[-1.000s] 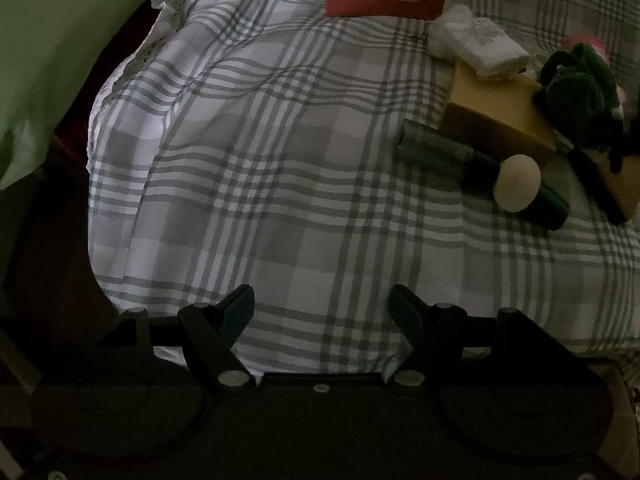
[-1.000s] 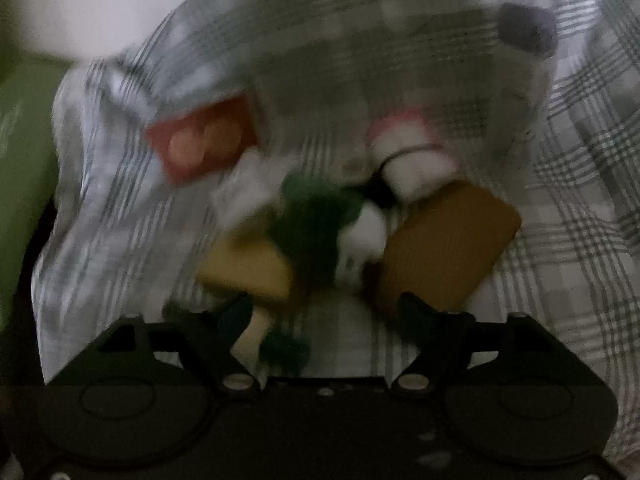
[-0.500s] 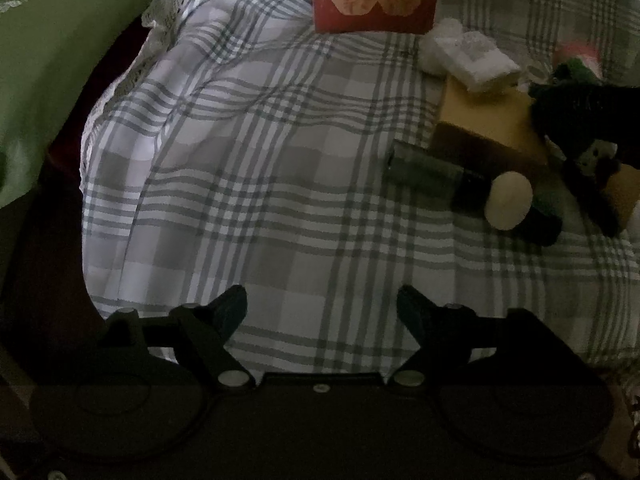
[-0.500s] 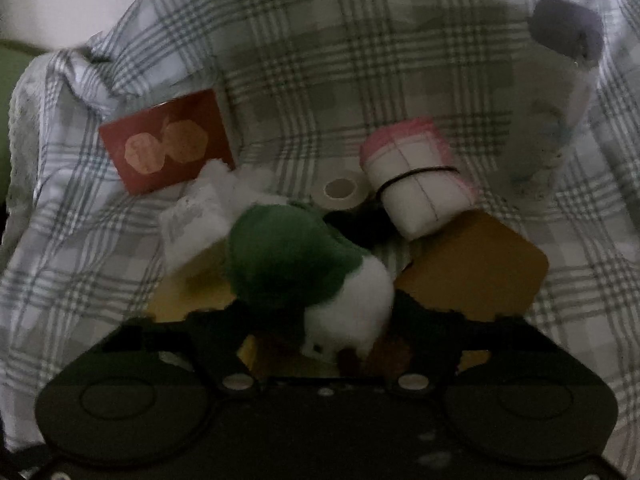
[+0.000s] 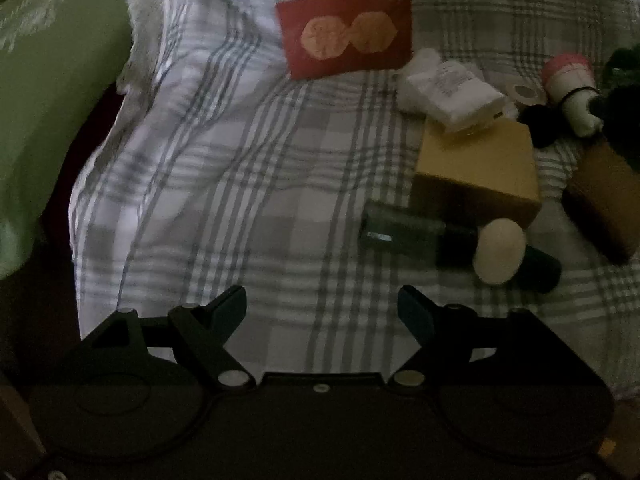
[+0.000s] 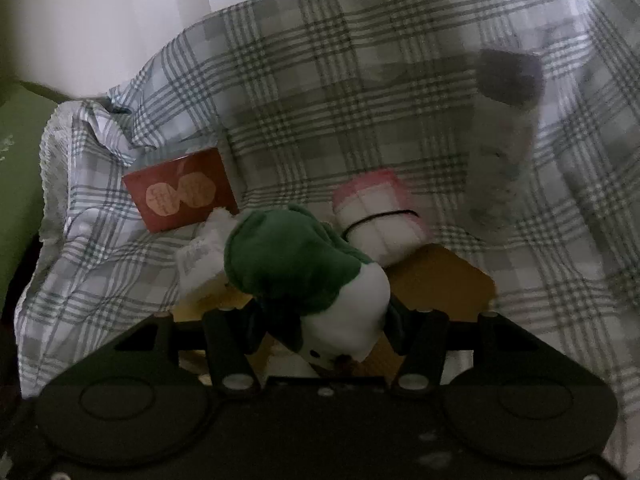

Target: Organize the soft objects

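light: dim | surface: grey-white plaid sheet [image 5: 224, 184] | left: green pillow [image 5: 44, 92] | back: pale wall [image 6: 100, 20]

A green-and-white plush toy [image 6: 312, 276] sits pinched between the right gripper [image 6: 324, 322] fingers, green end pointing away from it.

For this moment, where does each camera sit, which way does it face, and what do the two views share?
Left wrist: on the left gripper, looking down over its open, empty jaws at the plaid sheet.
Right wrist: on the right gripper, looking down along jaws that have just been closing, clamped on the green and white plush.
Shared: red packet, pink-topped roll.
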The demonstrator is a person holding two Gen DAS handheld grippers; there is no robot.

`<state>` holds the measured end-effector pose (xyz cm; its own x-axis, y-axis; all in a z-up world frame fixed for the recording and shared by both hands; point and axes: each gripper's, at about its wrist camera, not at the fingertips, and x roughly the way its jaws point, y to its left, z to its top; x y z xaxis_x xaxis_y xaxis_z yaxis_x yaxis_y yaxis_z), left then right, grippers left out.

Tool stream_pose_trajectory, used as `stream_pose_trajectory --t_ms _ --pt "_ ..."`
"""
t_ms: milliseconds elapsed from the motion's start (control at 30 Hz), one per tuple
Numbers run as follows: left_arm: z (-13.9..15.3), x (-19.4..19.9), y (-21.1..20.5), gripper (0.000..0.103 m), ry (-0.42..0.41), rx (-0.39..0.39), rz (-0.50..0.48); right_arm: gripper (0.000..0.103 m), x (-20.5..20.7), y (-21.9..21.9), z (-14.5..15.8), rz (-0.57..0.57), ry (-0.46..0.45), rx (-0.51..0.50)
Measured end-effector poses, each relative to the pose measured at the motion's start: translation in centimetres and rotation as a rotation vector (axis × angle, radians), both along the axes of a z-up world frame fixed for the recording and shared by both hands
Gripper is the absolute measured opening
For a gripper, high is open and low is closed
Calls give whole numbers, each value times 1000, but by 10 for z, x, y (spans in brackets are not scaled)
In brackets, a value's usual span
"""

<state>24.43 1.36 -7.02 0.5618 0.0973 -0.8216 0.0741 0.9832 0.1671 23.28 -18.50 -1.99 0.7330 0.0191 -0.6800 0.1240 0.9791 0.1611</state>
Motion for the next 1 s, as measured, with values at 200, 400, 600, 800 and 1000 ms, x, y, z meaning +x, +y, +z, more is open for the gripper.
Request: stream_pose_trajectory --t_ms 200,400,600,800,1000 --pt "-9 5 -20 80 -34 57 -88 57 -24 -17 0 -11 17 39" --pt "-7 4 -43 81 -62 58 -164 57 -39 -27 -9 -19 50 63" --pt "-8 12 -43 81 -73 43 -130 57 -46 -36 -16 -33 73 91" --pt "-4 25 -21 84 -54 -116 -30 57 -49 -39 -17 -37 82 101" --pt "-10 34 -12 84 -19 -149 53 57 -52 -42 -19 -40 89 104"
